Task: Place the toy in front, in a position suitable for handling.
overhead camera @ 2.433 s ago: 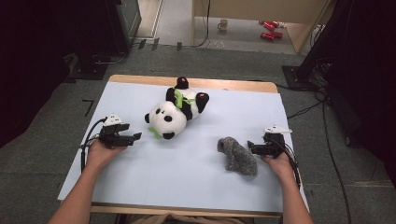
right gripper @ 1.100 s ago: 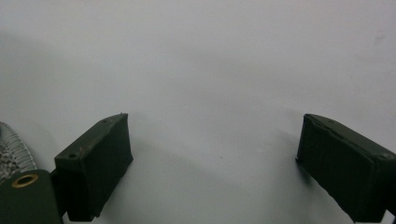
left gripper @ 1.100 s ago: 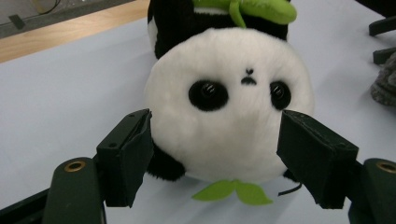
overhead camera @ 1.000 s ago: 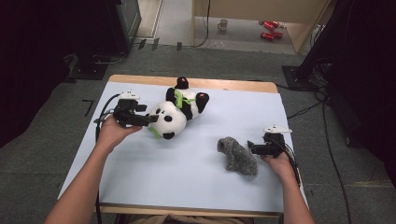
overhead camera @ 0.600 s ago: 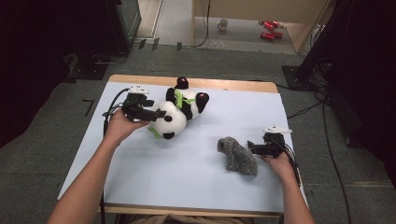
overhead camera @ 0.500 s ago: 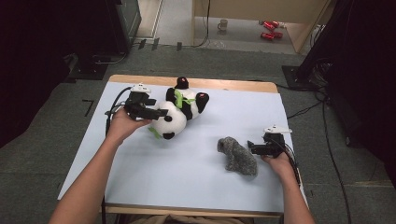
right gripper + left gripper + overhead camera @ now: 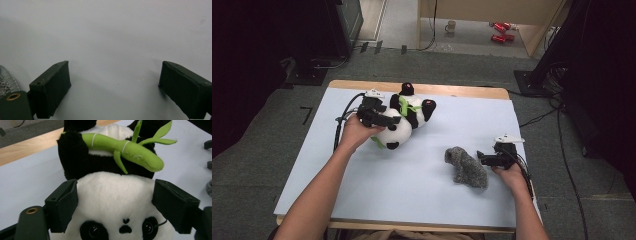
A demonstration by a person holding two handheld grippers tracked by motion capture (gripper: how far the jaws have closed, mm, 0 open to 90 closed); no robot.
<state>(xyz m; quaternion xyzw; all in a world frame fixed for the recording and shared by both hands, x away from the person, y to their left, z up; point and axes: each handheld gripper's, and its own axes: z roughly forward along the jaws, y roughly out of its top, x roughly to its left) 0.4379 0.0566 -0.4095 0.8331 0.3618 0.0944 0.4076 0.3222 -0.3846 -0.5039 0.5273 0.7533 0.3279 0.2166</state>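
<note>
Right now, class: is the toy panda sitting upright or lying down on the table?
Lying down. The panda is stretched flat across the table, head toward the person, feet toward the far edge, bamboo across its chest.

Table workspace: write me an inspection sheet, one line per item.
Surface: pale blue table top with a wooden far edge.
Job's things: plush panda on its back with a green bamboo stalk on its chest; its head sits between the left gripper's jaws.
Clutter: grey fuzzy toy near the right gripper.
Grippers: left gripper jaws have just been opening, spread around the panda's head; right gripper open, nothing between its jaws.
Cables: black cable trailing from the left gripper.
Surroundings: mug and red items on the floor.
</note>
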